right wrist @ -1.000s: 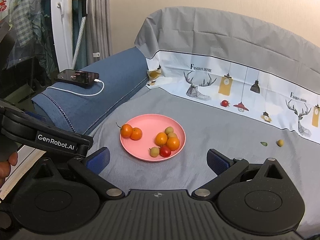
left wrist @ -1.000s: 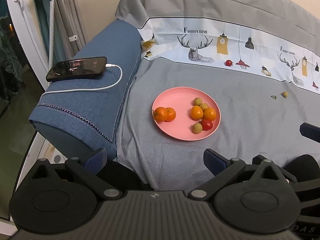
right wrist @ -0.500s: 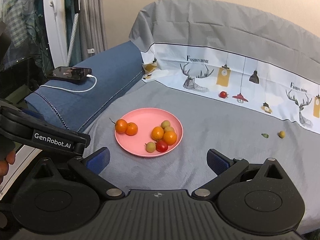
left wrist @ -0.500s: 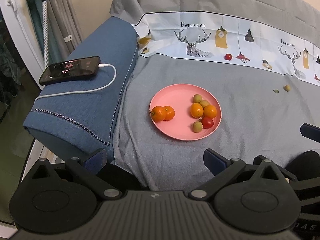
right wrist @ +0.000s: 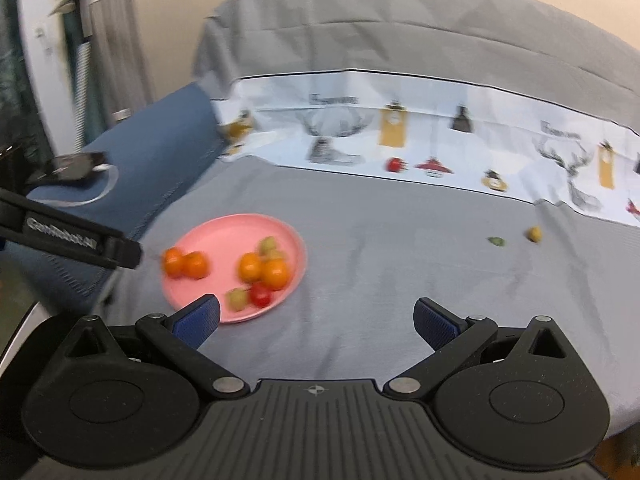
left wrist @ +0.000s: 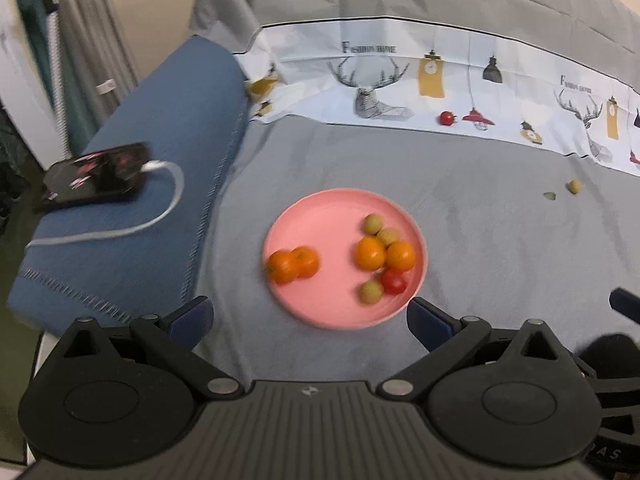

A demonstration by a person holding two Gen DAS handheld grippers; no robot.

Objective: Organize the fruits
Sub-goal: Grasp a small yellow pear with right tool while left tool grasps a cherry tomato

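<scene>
A pink plate lies on the grey sofa cover. It holds several oranges, small green fruits and a red cherry tomato. A second red tomato lies by the printed band at the back. A small yellow-green fruit and a green bit lie far right. My left gripper is open and empty just in front of the plate. My right gripper is open and empty, right of the plate.
A blue sofa arm at the left carries a phone on a white cable. The left gripper's body crosses the right wrist view at the left. The sofa back rises behind.
Both grippers have moved forward and down toward the sofa seat; the plate looms nearer in both views. Both views are now motion-blurred. No fruit has moved.
</scene>
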